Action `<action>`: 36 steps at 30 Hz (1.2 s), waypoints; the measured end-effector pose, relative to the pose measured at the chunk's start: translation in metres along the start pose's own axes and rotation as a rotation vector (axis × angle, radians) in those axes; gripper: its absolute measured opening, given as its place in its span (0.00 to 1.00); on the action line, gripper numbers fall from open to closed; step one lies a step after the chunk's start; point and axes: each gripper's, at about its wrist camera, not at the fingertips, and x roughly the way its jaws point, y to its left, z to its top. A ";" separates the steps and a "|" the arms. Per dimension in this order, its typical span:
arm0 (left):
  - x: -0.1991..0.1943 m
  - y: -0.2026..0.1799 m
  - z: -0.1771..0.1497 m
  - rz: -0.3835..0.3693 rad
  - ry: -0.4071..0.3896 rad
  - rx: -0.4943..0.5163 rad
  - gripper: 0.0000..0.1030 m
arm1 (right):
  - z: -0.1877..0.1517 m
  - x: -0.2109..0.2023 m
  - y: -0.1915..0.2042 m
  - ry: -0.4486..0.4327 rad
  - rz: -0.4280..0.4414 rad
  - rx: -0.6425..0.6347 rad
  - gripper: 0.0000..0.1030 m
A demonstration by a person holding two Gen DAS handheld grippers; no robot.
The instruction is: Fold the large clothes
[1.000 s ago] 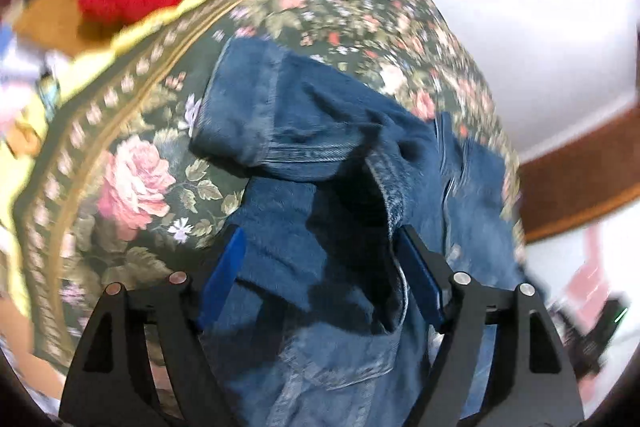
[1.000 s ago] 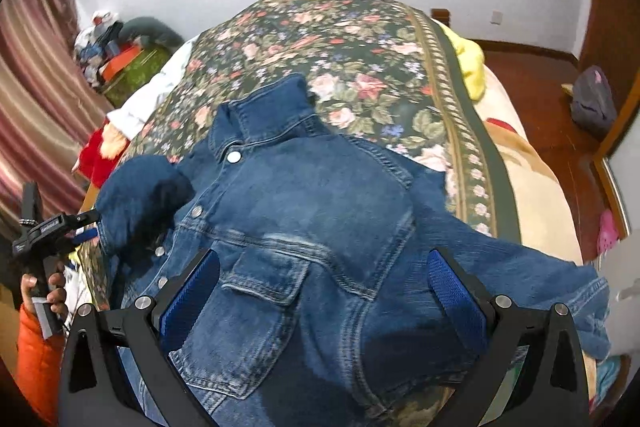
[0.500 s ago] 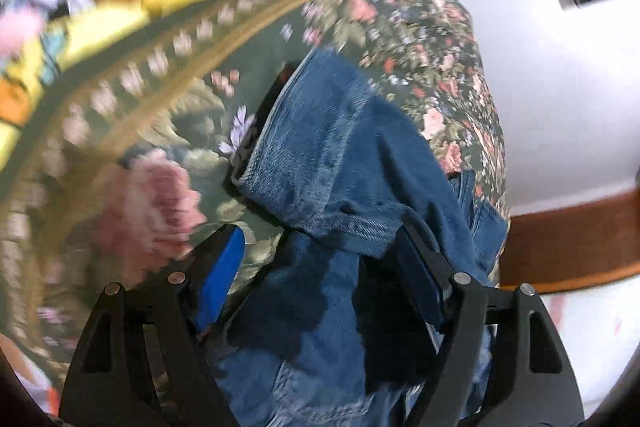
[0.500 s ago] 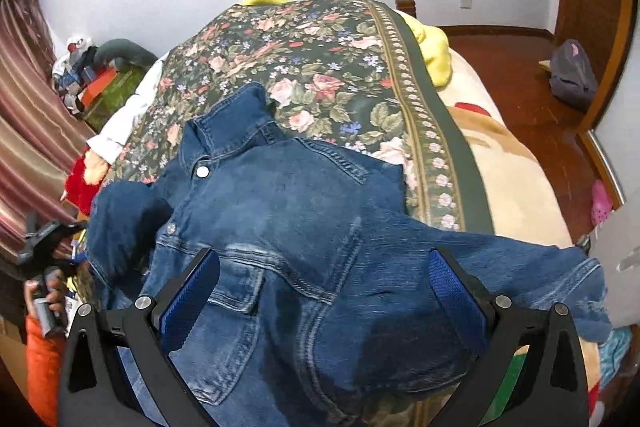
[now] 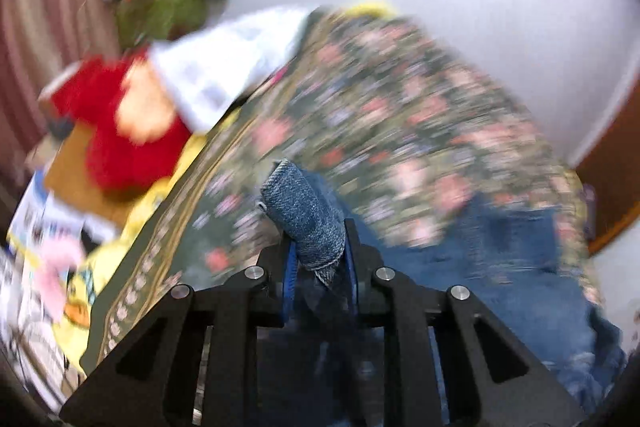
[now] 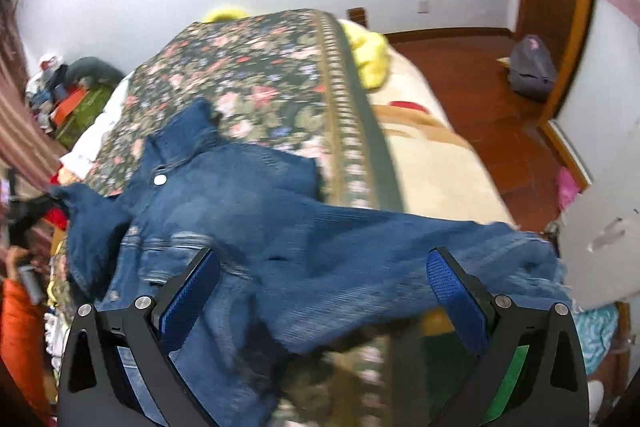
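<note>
Left wrist view: left gripper (image 5: 320, 267) has just clamped the denim jacket (image 6: 248, 223) cuff (image 5: 306, 223), lifting it to fold. Right gripper (image 6: 324, 291) hovers wide open, empty, over the other sleeve (image 6: 460, 247).

So the bed (image 6: 436, 163) is doing all the carrying here. It's covered by a dark green floral bedspread (image 6: 256, 83) with pink roses and a patterned border strip running down its right side. Right of that border there's a cream blanket (image 6: 432, 171) showing, and a yellow bundle (image 6: 370, 57) sits at the far right corner. A denim jacket (image 6: 248, 215) lies spread on the near half of the bedspread, collar pointing far, one sleeve stretched out to the right over the cream blanket. Left wrist view is super blurry, but you can make out a white cloth (image 5: 224, 67) on the far left edge of the bed.
</note>
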 end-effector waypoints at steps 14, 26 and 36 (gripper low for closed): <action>-0.045 -0.216 -0.060 -0.395 0.154 0.358 0.21 | -0.011 -0.037 0.010 -0.063 0.133 -0.043 1.00; -0.075 -0.217 -0.100 -0.471 0.236 0.431 0.63 | -0.009 -0.024 0.059 -0.011 0.228 -0.130 1.00; -0.035 -0.033 -0.039 -0.037 0.128 0.191 0.74 | 0.013 0.038 0.102 0.143 0.342 -0.064 1.00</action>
